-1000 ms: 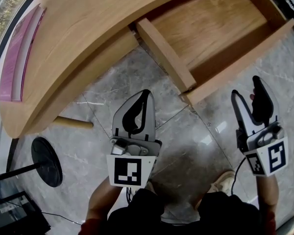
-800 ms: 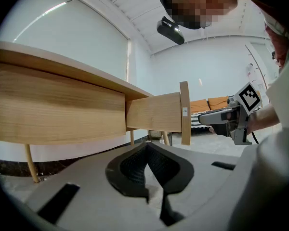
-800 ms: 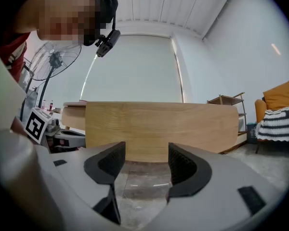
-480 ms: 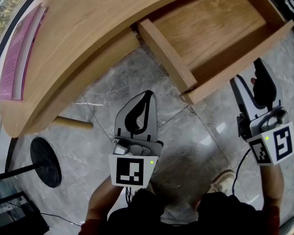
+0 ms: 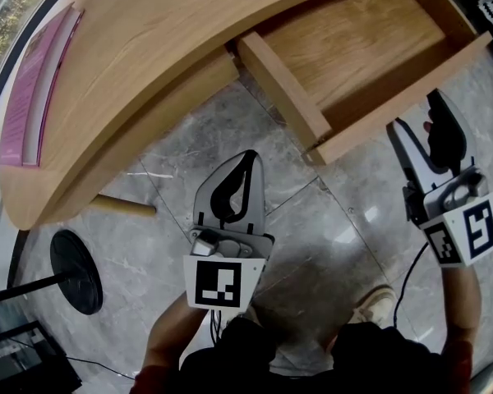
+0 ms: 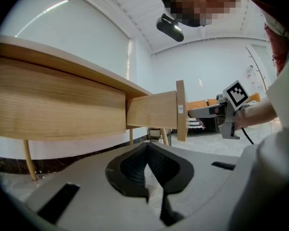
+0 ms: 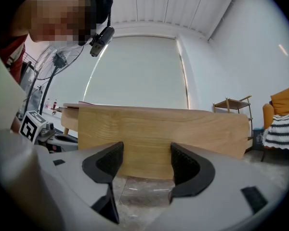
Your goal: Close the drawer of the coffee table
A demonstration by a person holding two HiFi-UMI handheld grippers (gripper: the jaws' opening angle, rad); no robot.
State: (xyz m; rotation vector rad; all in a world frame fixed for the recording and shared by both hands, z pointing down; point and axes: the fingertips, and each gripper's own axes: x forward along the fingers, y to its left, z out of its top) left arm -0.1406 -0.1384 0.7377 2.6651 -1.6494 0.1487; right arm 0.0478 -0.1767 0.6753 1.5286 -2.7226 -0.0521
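The right gripper [image 5: 414,113] hangs level just short of the front panel of the drawer [image 5: 411,89], its jaws spread wide after opening further, with nothing between them. The drawer stands pulled out of the wooden coffee table [image 5: 148,48], straight ahead of that gripper. The left gripper [image 5: 246,156], jaws together and empty, hangs over the stone floor [image 5: 312,220], off to the right gripper's left.

Your right gripper [image 5: 414,113] comes forward: drawer front [image 5: 370,125] now just ahead of its tips, nearer than one second ago; contact not discernible. Its jaws have just been opening, now stand wide apart, nothing between them, drawer front facing gap.
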